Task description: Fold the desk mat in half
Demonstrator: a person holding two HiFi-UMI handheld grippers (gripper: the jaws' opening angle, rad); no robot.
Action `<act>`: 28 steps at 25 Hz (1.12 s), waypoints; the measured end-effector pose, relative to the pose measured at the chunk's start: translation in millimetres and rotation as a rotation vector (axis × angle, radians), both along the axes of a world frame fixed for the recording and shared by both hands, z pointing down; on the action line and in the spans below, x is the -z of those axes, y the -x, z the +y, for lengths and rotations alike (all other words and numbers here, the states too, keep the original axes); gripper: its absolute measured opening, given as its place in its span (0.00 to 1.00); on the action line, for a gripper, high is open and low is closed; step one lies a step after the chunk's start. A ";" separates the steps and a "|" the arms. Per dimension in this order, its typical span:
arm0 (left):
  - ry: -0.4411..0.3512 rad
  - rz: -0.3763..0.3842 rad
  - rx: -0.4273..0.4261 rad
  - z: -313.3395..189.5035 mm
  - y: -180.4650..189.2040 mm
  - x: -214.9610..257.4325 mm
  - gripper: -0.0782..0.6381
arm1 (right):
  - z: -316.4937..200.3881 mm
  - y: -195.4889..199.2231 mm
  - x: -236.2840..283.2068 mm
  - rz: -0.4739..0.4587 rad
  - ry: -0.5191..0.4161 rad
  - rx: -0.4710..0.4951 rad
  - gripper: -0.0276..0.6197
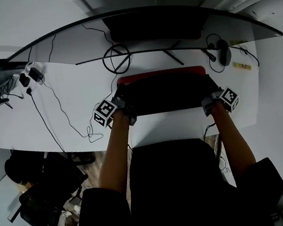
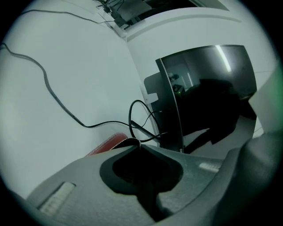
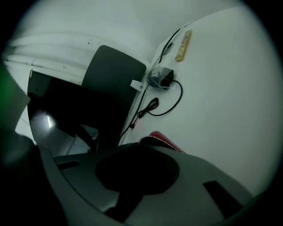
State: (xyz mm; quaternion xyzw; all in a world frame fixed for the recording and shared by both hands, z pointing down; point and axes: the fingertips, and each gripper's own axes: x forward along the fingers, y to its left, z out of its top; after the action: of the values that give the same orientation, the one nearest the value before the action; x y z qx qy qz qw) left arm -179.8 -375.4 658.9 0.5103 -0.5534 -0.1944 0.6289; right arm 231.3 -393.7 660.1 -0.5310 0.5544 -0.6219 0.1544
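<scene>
The desk mat (image 1: 167,94) lies doubled over on the white desk (image 1: 73,100), black side up, with a strip of its red side (image 1: 160,74) showing along the far edge. My left gripper (image 1: 121,103) is shut on the mat's left corner and my right gripper (image 1: 212,97) is shut on its right corner. In the left gripper view the stitched black corner (image 2: 131,141) pokes out past the closed left gripper (image 2: 138,148), with the red face (image 2: 108,143) beside it. The right gripper view shows the same at the right gripper (image 3: 140,145): a stitched corner (image 3: 148,137) and the red face (image 3: 167,143).
A wide curved monitor (image 1: 142,33) stands behind the mat on a black stand, with coiled cables (image 1: 117,59) under it. A black mouse (image 1: 224,52) and a yellow strip (image 1: 241,66) lie at the far right. A power adapter (image 1: 35,73) and cords trail left. Dark bags (image 1: 42,183) sit on the floor.
</scene>
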 end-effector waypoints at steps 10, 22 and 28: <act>0.041 0.004 0.006 -7.1 0.4 -12.5 0.15 | -8.2 0.5 -7.5 -0.008 0.031 0.019 0.07; 0.094 -0.025 0.031 -13.3 4.2 -26.0 0.15 | -17.8 3.8 -16.4 0.010 0.067 0.027 0.07; 0.089 -0.008 0.039 -16.4 4.4 -27.8 0.17 | -21.2 3.6 -22.0 0.021 0.081 0.025 0.07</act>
State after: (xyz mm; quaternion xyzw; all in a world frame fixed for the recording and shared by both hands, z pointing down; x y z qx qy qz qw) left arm -184.2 -391.8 686.7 0.4719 -0.5736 -0.1799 0.6449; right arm 227.7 -414.9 682.1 -0.5362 0.5372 -0.6401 0.1193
